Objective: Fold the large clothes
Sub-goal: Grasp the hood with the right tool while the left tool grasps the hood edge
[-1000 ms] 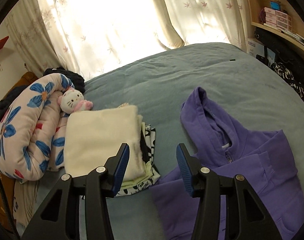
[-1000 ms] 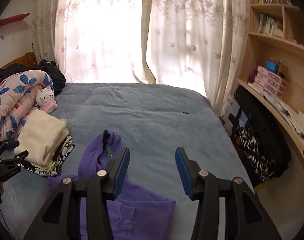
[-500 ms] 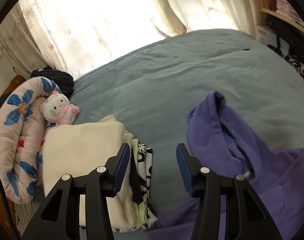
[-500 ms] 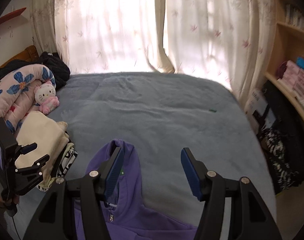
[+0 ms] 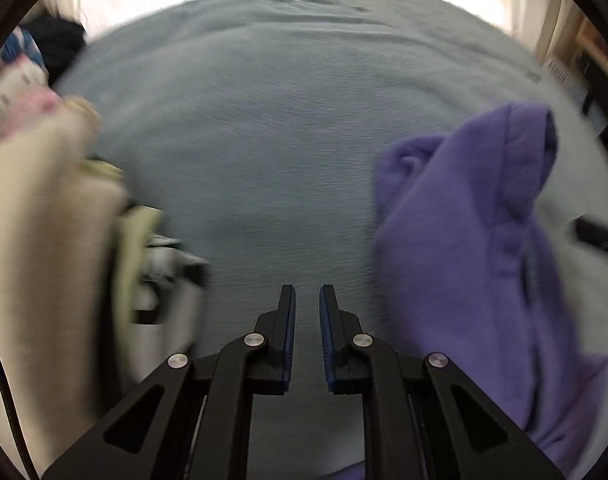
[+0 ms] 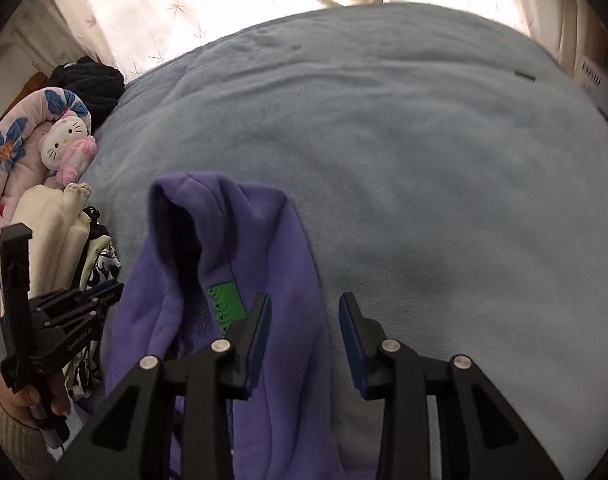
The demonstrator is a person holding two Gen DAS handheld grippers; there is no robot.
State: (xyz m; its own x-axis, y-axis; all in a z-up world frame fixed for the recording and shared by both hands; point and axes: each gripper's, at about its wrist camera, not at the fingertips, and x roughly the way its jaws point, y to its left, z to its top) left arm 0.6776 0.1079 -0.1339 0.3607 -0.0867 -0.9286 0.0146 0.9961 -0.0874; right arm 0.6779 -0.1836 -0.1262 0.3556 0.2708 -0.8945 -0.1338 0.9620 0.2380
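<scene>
We're lining up on the purple hoodie [image 6: 239, 264] on the bed [image 6: 384, 160]: right tongs [image 6: 304, 316] gaping, left tongs [image 5: 306, 308] nearly closed (holding nothing). Next we're probably grabbing the hood.

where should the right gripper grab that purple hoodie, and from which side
Probably the hood edge nearest the right gripper. Come down from above: the hoodie lies flat on the bed, and the hood's raised fold gives the open fingers an edge to pinch.
</scene>
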